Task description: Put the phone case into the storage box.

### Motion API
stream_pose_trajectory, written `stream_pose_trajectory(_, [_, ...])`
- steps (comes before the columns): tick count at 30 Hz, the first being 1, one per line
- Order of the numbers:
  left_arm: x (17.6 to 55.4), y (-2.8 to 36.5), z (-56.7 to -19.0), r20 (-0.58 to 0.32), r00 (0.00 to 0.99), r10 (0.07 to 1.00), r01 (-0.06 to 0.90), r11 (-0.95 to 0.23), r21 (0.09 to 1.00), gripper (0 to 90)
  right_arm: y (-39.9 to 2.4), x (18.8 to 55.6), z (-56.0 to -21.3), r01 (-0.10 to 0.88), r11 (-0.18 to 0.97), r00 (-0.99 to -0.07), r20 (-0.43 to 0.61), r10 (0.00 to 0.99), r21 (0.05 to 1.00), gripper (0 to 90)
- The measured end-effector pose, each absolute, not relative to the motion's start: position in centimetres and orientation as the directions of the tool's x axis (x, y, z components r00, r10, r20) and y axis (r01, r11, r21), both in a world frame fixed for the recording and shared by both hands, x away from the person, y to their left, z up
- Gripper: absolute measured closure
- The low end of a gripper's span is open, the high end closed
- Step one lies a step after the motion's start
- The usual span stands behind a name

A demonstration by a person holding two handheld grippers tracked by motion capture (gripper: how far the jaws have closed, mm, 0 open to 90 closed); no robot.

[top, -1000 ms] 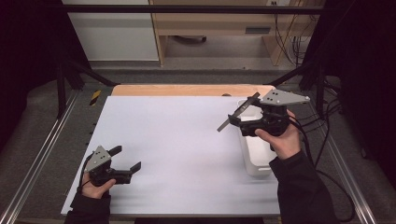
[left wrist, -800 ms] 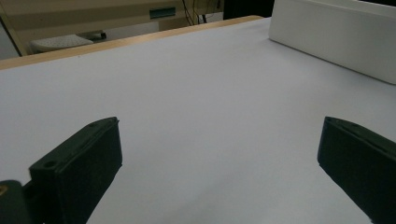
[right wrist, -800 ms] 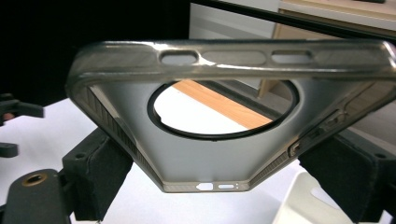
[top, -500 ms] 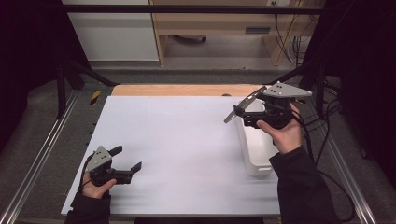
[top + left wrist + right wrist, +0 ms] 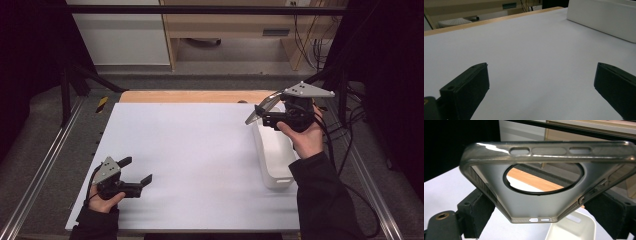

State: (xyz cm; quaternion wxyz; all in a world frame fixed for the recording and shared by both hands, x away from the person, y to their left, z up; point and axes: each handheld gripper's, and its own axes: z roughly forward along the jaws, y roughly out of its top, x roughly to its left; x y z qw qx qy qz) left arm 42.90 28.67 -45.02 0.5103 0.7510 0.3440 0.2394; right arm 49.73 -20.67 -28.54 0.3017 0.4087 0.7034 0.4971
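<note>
Right gripper (image 5: 265, 116) raised above the far right part of the counter (image 5: 200, 150), clamped on a translucent grey phone case (image 5: 544, 182). Case gripped by its two long sides between the black jaws, round camera cutout near the middle, button slots along the top edge in the right gripper view. In the high view, case (image 5: 261, 106) tilted, sticking out leftward from the gripper, over the far end of a white tray (image 5: 274, 155). Tray lying on the counter's right side, below the right hand (image 5: 302, 135); its corner also seen under the case (image 5: 574, 227).

Left gripper (image 5: 136, 172) low at the near left of the counter, jaws spread wide, grasping nothing, bare white surface between them.
</note>
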Motion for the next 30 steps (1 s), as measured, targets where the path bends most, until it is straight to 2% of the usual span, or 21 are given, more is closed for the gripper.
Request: stream_pose_trajectory(30, [43.2,28.4,-45.4,0.011,0.662,0.749,0.275,-0.256,0.927,0.0,-22.2,53.3,-29.0,0.326,0.143,-0.351,-0.021,0.936,0.934,11.8])
